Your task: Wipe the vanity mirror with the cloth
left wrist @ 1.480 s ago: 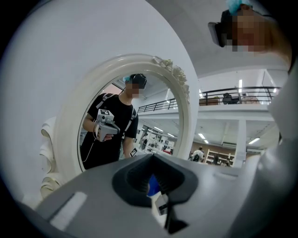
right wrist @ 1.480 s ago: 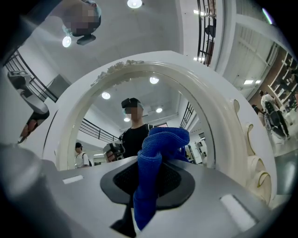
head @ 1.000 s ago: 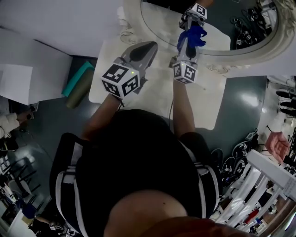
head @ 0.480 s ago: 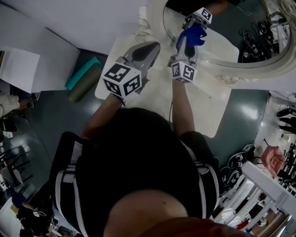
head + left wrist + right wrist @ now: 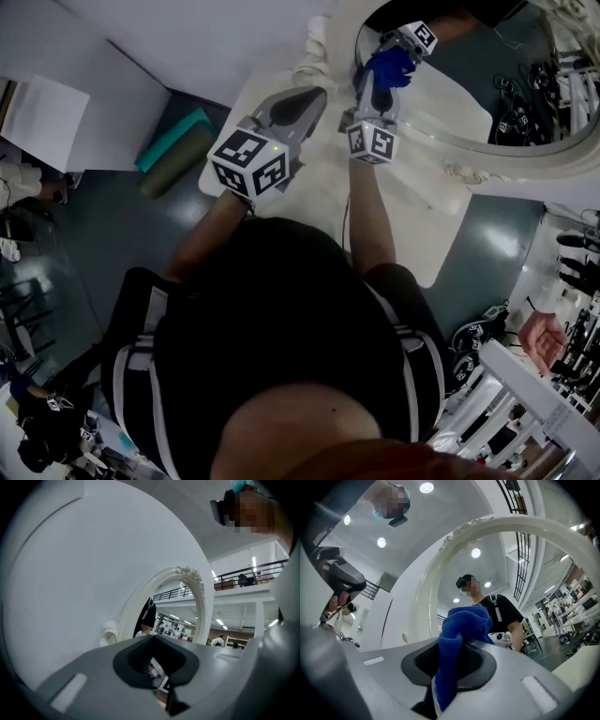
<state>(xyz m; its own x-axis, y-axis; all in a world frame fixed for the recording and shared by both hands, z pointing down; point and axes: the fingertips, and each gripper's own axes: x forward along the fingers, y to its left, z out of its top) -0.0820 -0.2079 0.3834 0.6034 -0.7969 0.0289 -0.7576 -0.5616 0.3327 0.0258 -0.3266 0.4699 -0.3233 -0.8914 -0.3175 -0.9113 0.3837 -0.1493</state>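
Observation:
The oval vanity mirror (image 5: 487, 89) in its white ornate frame (image 5: 466, 152) stands at the back of a white table (image 5: 412, 220). My right gripper (image 5: 379, 82) is shut on a blue cloth (image 5: 390, 66), which is pressed near the glass's lower left edge. In the right gripper view the cloth (image 5: 457, 634) bunches up out of the right gripper (image 5: 450, 667), with the mirror (image 5: 487, 569) right ahead. My left gripper (image 5: 302, 97) hovers over the table left of the mirror, jaws together and holding nothing. In the left gripper view, that gripper (image 5: 154, 663) faces the mirror (image 5: 176, 613).
A teal roll (image 5: 172, 139) and an olive roll (image 5: 159, 175) lie on the dark floor left of the table. A white board (image 5: 37, 112) sits far left. White racks (image 5: 530, 384) and another person's hand (image 5: 544, 335) are at the lower right.
The right gripper has slid the blue cloth leftwards across the glass, toward the frame's left side. The head view has shifted, so the mirror now sits further right. The left gripper has barely moved.

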